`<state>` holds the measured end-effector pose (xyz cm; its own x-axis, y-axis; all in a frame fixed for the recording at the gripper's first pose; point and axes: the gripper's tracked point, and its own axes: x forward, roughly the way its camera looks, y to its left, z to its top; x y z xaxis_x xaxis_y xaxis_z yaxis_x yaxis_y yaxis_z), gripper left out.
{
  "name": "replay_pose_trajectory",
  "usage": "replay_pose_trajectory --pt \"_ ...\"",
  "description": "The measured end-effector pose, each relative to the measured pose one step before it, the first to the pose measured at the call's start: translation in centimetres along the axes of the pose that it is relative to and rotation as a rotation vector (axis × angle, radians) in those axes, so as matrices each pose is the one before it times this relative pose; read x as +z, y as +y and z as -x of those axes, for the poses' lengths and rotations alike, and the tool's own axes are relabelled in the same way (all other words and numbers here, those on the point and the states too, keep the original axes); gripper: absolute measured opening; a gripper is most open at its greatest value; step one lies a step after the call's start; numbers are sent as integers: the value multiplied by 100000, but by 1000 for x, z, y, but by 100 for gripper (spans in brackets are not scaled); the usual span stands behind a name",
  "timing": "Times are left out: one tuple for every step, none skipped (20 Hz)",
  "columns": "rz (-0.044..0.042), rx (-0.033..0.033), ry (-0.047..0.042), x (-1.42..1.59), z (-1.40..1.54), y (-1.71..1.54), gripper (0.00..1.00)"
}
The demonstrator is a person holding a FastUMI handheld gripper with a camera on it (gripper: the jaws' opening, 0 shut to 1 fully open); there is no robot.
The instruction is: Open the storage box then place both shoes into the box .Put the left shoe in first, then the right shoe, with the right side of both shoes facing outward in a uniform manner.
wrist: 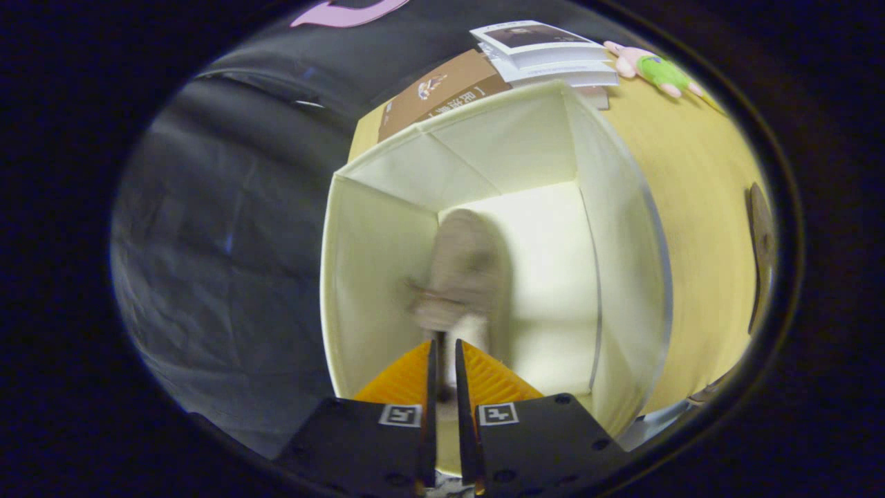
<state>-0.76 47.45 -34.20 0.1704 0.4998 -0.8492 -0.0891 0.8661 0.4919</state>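
Looking down into the open box (484,228), the hand-held gripper (442,353) hangs over its near rim with its fingers drawn almost together, a thin slit left between them. A shoe (462,273), blurred and greyish-tan, sits in that slit at its near end and runs away from the fingertips toward 12 o'clock, down into the box; both fingers seem to press on it, though the blur keeps the contact from being sure. The shoe lies toward the box's 9 o'clock wall, with bare pale floor on its 3 o'clock side. The box stands on a yellow bench (698,207). Beyond the box at 12 o'clock lie a brown carton (442,90) and, toward 1 o'clock, a stack of papers (546,55). A pink and green toy (653,69) lies past the papers at 2 o'clock. A dark flat thing (760,256), too squeezed to tell, rests on the bench at 3 o'clock.
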Motion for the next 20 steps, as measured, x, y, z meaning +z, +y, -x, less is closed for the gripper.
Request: replay_pose_trajectory --pt "-196 3577 -105 150 736 680 36" --pt "-57 2988 236 -142 522 436 46" --pt "1123 2636 168 -133 583 205 57" --pt "1538 58 -515 274 1949 -93 68" --pt "1963 312 -844 56 916 -198 79" --pt "2876 -2025 -1252 162 1335 -820 90" --pt "3202 -2302 -1817 322 1085 -986 100" --pt "2190 -1201 -1865 277 1309 -803 100" --pt "888 -518 -2053 359 1192 -773 100" --pt "246 -858 -2253 482 1360 -1055 100" --pt "85 -1850 -2468 616 1250 -1386 100" --pt "84 -2601 -2513 575 697 -1815 100" --pt "-223 -3151 -2560 713 1147 -1997 100" --pt "-735 -3666 -2293 613 1730 -2234 100" --pt "-637 -3766 -1962 522 1100 -2358 100" --pt "137 -4036 -1659 641 792 -2692 100" --pt "897 -4345 -1359 393 773 -2750 100" --pt "1185 -4819 -688 128 909 -2923 100" --pt "1044 -4558 -210 88 410 -2808 100" --pt "650 -4029 520 -116 351 -2585 100"
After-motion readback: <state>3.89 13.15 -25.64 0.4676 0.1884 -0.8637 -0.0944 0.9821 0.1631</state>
